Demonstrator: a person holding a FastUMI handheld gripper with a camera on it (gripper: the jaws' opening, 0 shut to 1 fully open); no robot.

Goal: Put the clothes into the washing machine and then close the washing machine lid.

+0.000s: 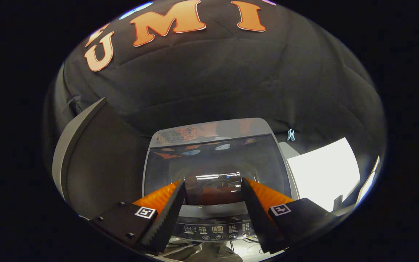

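My tongs (213, 182) stand apart with nothing between the fingers, aimed over the control panel (215, 230) at the washing machine (216, 160), whose glass lid (213, 160) looks already down; I cannot make out any clothes, in the tub or elsewhere. Main risk: with the lid shut before loading, the clothes get left out. Second risk: reaching to lift it, my fingers could slip on the smooth glass or knock the panel buttons just below.

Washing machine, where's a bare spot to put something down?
The grey top-loading washing machine's dark glass lid lies shut and bare beyond the open gripper. A bare white surface sits beside it. The control panel between the fingers is crowded with buttons.
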